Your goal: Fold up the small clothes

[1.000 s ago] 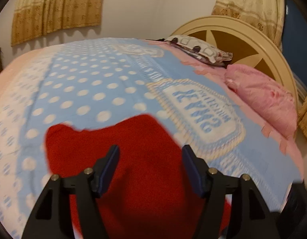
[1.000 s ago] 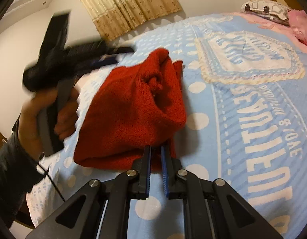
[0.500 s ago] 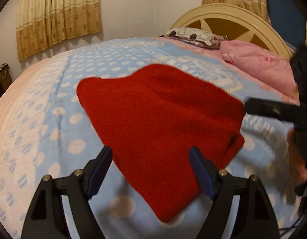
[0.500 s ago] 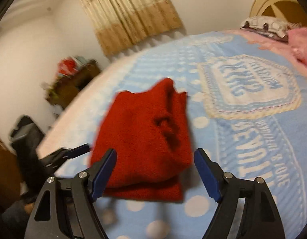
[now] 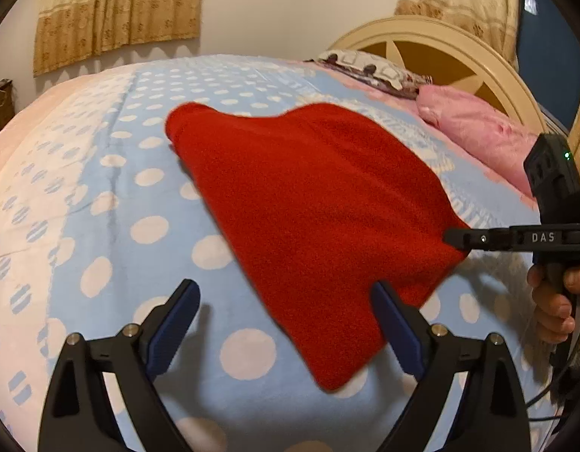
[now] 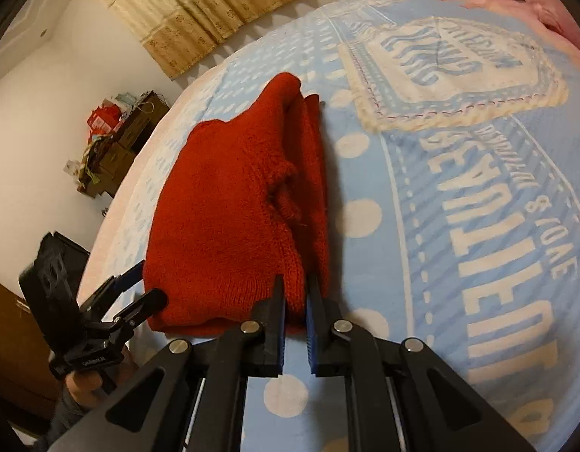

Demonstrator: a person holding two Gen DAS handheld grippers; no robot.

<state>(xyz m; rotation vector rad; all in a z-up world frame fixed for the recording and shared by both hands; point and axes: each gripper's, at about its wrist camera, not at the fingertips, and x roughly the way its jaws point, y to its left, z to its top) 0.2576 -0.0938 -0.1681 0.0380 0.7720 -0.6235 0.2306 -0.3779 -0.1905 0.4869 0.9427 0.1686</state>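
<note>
A folded red knit garment [image 5: 320, 218] lies on the bed's blue polka-dot blanket [image 5: 113, 203], toward the near side. The right gripper [image 6: 294, 293] has its jaws pinching the garment's near corner. The left gripper [image 5: 286, 324] hovers over the near edge with jaws spread wide, holding nothing. A pink pillow [image 5: 474, 132] rests far right by the headboard [image 5: 433, 37].

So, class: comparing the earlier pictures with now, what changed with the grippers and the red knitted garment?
The right gripper, open half a second ago, has closed on the red knitted garment's near edge. The left gripper stays open, holding nothing. The garment remains folded on the blue polka-dot bedspread.
</note>
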